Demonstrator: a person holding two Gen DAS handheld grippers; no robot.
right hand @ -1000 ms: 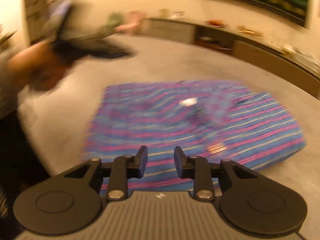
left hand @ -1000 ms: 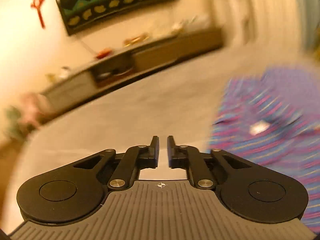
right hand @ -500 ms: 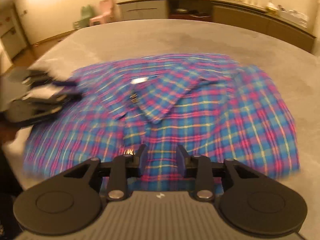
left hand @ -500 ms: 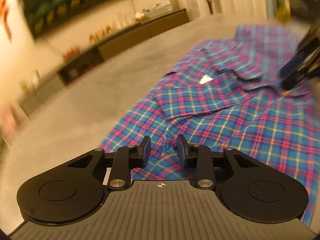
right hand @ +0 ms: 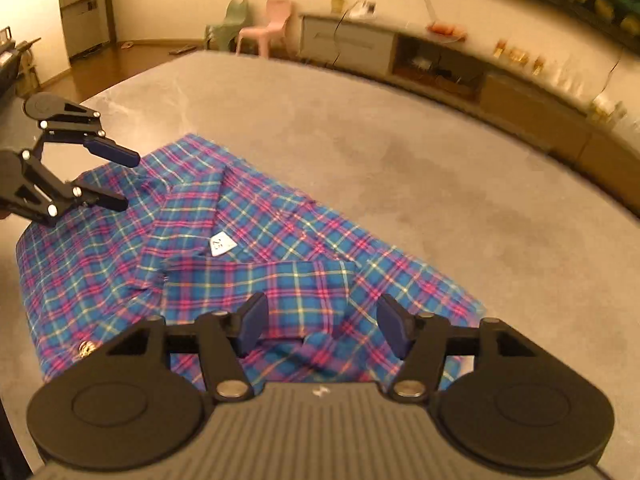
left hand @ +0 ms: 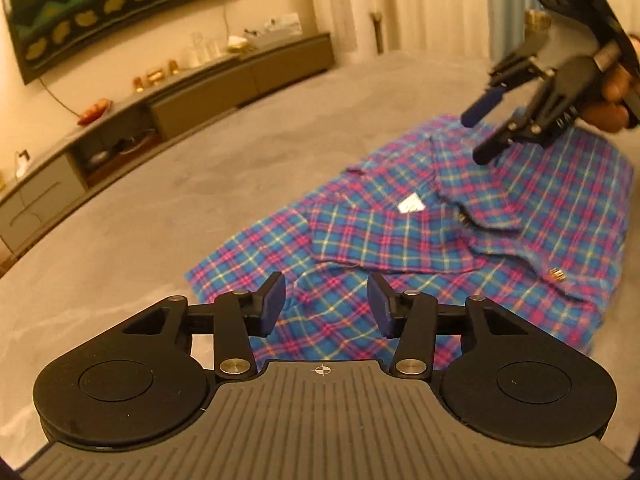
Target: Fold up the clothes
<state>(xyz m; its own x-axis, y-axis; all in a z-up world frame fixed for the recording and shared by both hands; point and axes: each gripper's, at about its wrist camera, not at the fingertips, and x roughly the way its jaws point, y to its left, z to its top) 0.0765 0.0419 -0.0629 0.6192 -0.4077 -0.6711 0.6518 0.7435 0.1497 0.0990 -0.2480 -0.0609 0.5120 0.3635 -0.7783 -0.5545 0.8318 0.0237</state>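
Observation:
A blue, pink and yellow plaid shirt point(left hand: 460, 236) point(right hand: 256, 248) lies spread on a grey table, collar up, with a white neck label point(right hand: 222, 245) showing. My left gripper point(left hand: 326, 305) hovers open just above one edge of the shirt, nothing between its fingers. It also appears in the right wrist view point(right hand: 120, 178), open at the shirt's far left corner. My right gripper point(right hand: 320, 326) is open low over the opposite edge of the shirt. In the left wrist view it point(left hand: 484, 132) hangs open above the shirt's far end, held by a hand.
The grey table point(right hand: 420, 168) stretches wide beyond the shirt. A long low sideboard point(left hand: 168, 100) with small items runs along the wall under a dark picture. Pink and green chairs point(right hand: 264, 26) stand at the back. Curtains point(left hand: 420, 4) hang behind.
Both grippers have opened wider and settled lower over opposite edges of the shirt. The left view swung from the bare table to the shirt. Motion blur has gone.

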